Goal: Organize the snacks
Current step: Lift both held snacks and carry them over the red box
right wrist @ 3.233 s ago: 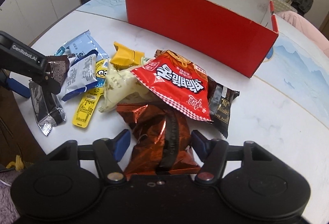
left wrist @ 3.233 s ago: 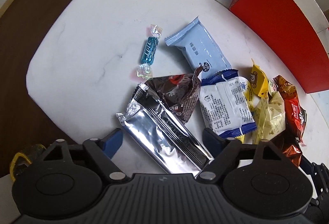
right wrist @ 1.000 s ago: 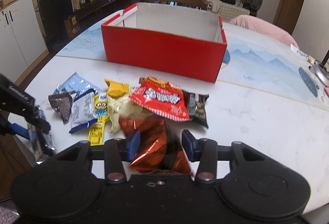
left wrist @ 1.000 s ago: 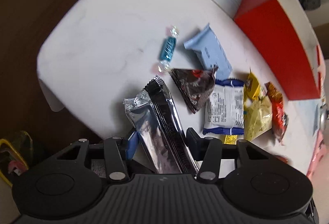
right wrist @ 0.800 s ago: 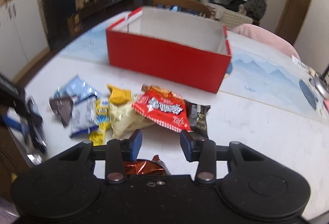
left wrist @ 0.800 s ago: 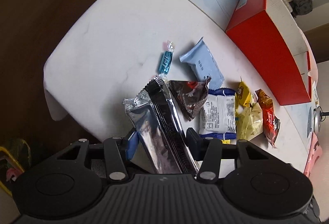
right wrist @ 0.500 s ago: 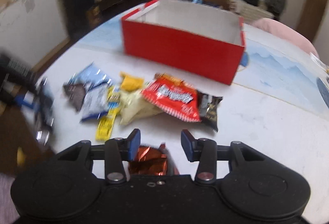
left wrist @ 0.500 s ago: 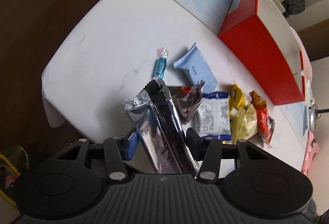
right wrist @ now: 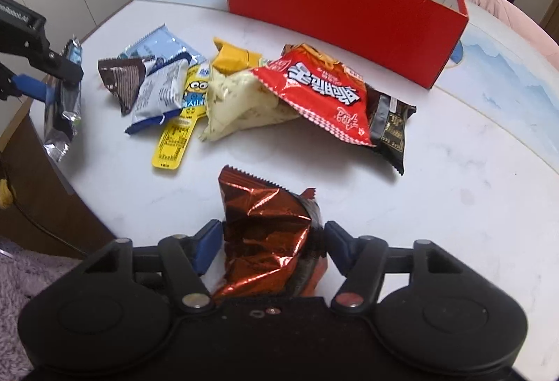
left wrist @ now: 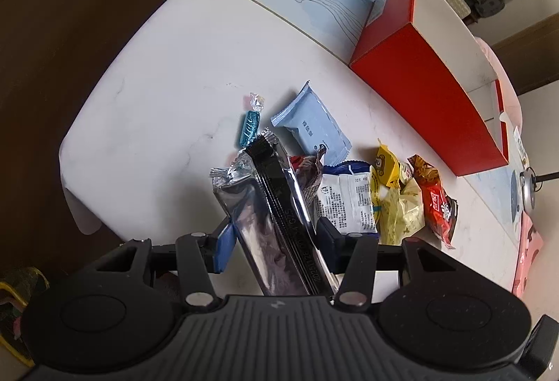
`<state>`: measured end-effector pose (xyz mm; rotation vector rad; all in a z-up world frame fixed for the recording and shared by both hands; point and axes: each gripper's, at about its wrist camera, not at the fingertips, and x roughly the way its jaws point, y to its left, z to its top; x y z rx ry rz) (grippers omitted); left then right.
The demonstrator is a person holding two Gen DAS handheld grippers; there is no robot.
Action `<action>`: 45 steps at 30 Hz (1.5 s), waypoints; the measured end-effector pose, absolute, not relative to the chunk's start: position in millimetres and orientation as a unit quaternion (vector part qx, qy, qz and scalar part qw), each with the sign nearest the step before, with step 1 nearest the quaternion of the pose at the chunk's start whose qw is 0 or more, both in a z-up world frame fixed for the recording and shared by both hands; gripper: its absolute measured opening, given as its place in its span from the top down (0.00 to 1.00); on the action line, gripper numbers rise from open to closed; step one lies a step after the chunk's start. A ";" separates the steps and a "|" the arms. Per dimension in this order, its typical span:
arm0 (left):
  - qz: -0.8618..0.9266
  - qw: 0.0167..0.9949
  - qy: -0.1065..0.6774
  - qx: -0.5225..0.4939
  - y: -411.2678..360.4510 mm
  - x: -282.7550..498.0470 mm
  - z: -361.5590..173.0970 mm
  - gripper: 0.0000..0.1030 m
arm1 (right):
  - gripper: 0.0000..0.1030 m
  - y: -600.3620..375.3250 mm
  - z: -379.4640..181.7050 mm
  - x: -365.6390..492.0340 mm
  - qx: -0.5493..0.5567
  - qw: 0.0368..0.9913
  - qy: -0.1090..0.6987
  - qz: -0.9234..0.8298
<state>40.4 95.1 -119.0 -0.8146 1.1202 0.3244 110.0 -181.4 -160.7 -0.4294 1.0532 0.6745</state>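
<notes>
The left claw [left wrist: 274,236] is clamped on a silver foil packet [left wrist: 265,206], which stands up between its blue pads [left wrist: 225,241], lifted clear of the white desk [left wrist: 167,73]; from the right wrist view that packet hangs at the desk's left edge. The right claw [right wrist: 274,244] points down at the desk with its jaws opening. A crumpled copper-red foil bag [right wrist: 269,231] sits between them, its near end tucked back toward the claw body. The left pad looks to be just at the bag's edge and the right pad stands a little apart from it.

Beyond that bag lies the rest of the heap: a red chip bag [right wrist: 321,91] overlapping a pale yellow packet [right wrist: 241,101] and a dark brown packet [right wrist: 391,126], with a yellow minion stick [right wrist: 185,115], a white-and-blue packet [right wrist: 160,94] and a light blue packet [right wrist: 153,45] to the left. The red box [right wrist: 342,14] stands open behind them.
</notes>
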 end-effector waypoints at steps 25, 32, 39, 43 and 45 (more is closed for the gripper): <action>0.047 0.847 0.469 -0.246 40.0 115.1 -30.1 0.52 | 0.54 -189.8 -40.5 173.2 -0.103 0.875 0.376 0.288; 0.050 0.866 0.461 -0.187 28.5 174.6 -5.2 0.52 | 0.54 -184.1 -33.9 231.3 -0.081 0.884 0.364 0.284; 0.067 0.870 0.467 -0.140 20.9 236.9 9.1 0.52 | 0.54 -178.1 -35.4 284.2 -0.071 0.888 0.362 0.275; 0.088 0.871 0.469 -0.115 18.5 275.7 13.2 0.52 | 0.53 -170.9 -42.5 311.7 -0.077 0.885 0.366 0.276; 0.097 0.869 0.472 -0.108 18.6 294.7 13.1 0.52 | 0.53 -166.0 -48.2 322.0 -0.084 0.882 0.372 0.278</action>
